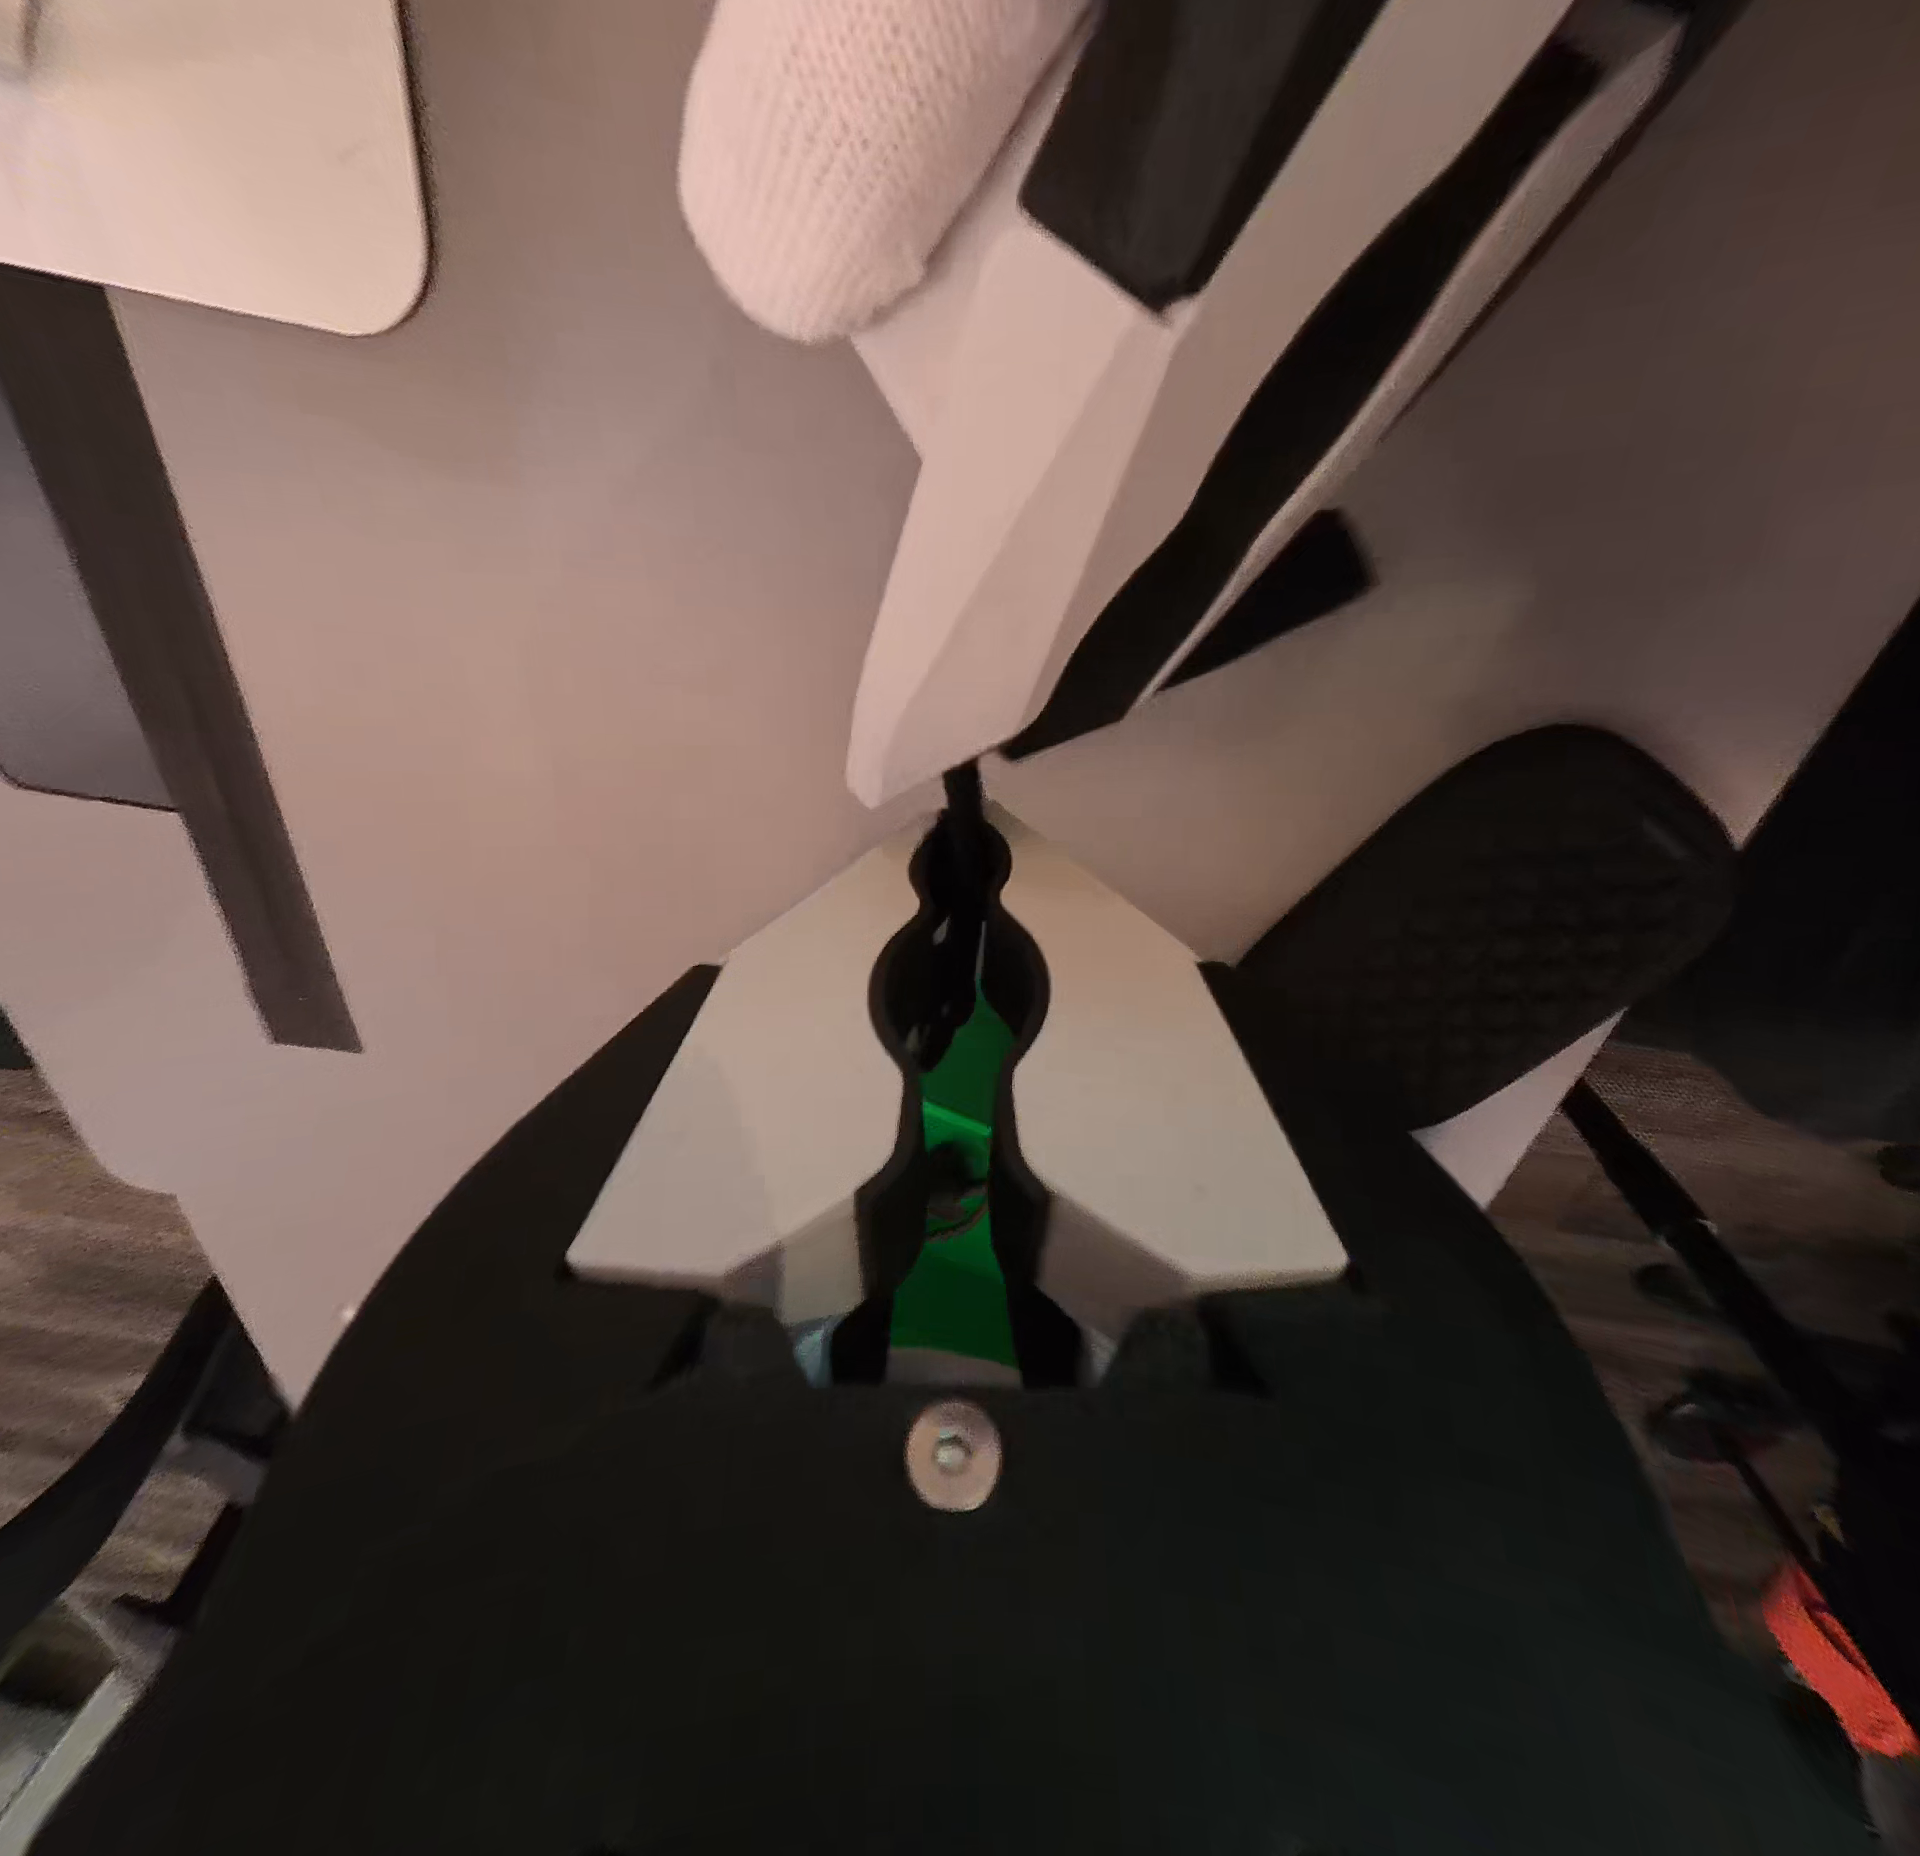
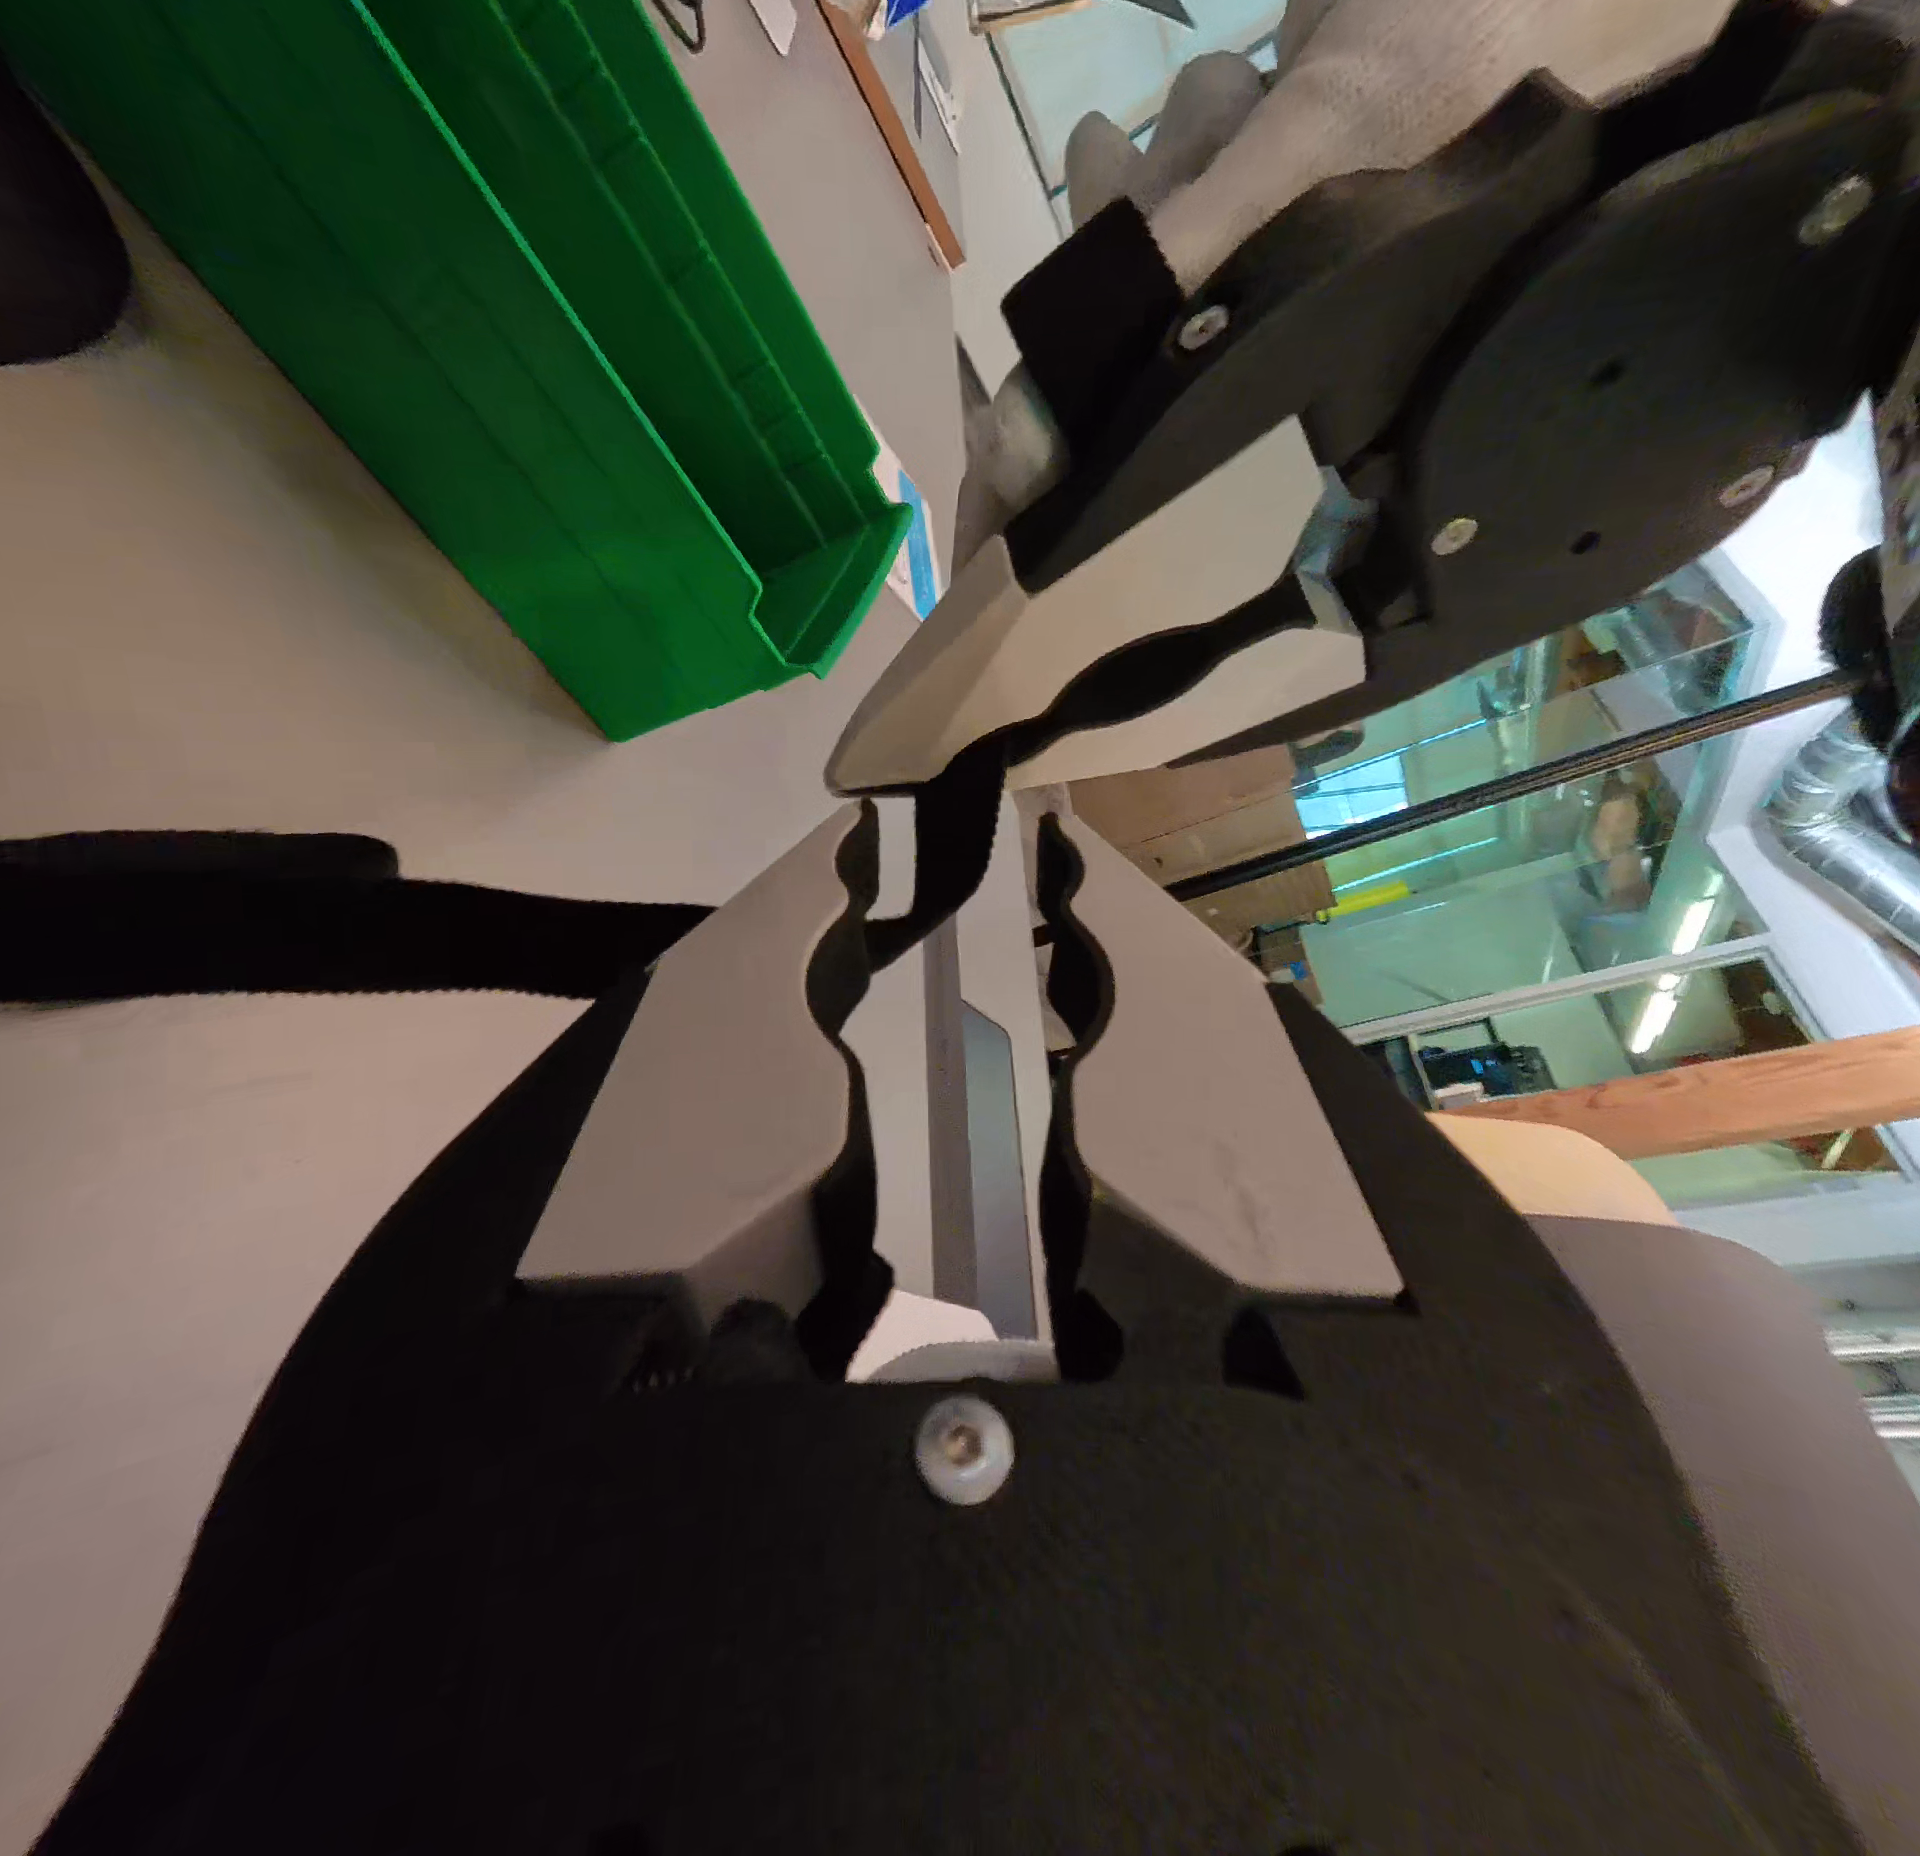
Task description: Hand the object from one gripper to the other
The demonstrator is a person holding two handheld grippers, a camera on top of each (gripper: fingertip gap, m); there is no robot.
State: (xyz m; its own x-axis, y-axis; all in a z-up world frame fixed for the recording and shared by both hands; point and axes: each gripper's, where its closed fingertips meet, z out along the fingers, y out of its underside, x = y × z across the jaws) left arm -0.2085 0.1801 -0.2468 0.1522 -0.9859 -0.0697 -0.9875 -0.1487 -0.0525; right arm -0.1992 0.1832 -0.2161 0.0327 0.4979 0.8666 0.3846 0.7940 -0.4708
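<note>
A black strap runs from the left across the pale table and up between both grippers. My left gripper is shut on the strap's end, and it also shows at the upper right of the right wrist view. My right gripper is open, tip to tip with the left one. The strap passes through the gap between its fingers without being pinched. In the left wrist view the right gripper comes down from the upper right, held by a white-gloved hand.
A long green bin lies on the table to the upper left. A black textured roll sits to the right of the grippers. A gloved hand holds the left gripper. Glass walls and a wooden beam are at the right. Less than 4 cm separates the two grippers' tips. From either gripper's tips it is about 25 cm to the black textured roll.
</note>
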